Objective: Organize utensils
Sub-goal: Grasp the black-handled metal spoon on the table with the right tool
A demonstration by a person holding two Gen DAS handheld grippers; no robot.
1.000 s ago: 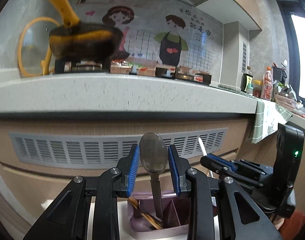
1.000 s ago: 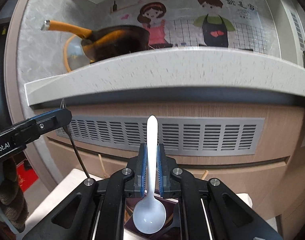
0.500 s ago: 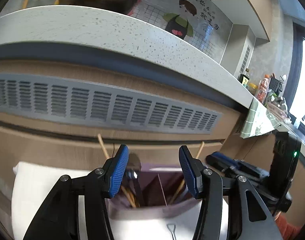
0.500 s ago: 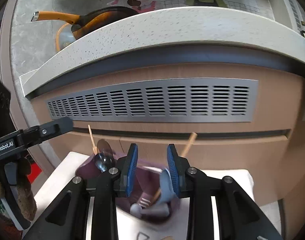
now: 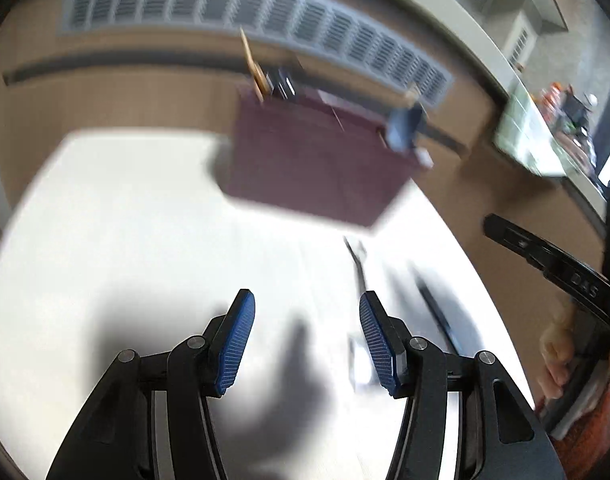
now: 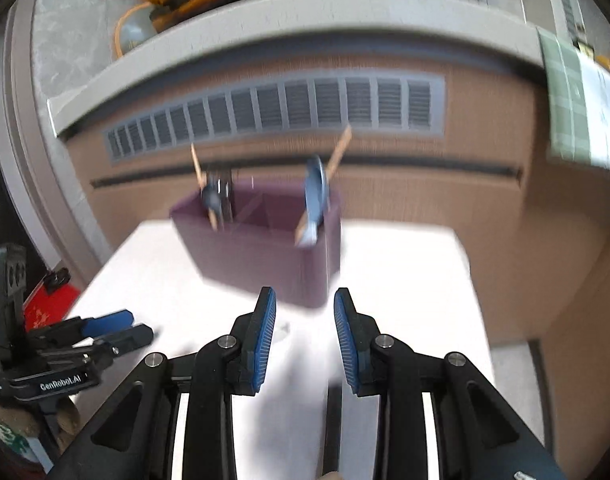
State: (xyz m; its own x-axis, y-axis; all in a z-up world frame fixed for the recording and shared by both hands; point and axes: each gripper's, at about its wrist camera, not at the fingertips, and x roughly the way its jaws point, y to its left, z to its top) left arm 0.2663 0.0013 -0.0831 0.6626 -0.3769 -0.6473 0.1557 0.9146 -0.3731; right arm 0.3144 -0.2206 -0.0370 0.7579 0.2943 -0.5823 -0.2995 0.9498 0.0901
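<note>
Both spoons now sit in the purple caddy (image 6: 265,248); the left claw (image 5: 305,336) and right claw (image 6: 305,336) hang wide and empty. What's probably a thin metal utensil (image 5: 359,264) lies blurred on the table (image 5: 125,220): light, stiff, slippery, best pinched mid-handle.

Left wrist view smeared by motion blur: purple holder (image 5: 317,160) soft-edged, its dividers unreadable. Thin utensils (image 5: 357,256) on desk (image 5: 125,220) only streaks, type unclear. Right tool (image 5: 553,268) cut off at frame edge, tips unseen. Right wrist view: lower ends of spoon (image 6: 315,196) and chopsticks (image 6: 203,184) hidden inside holder.
</note>
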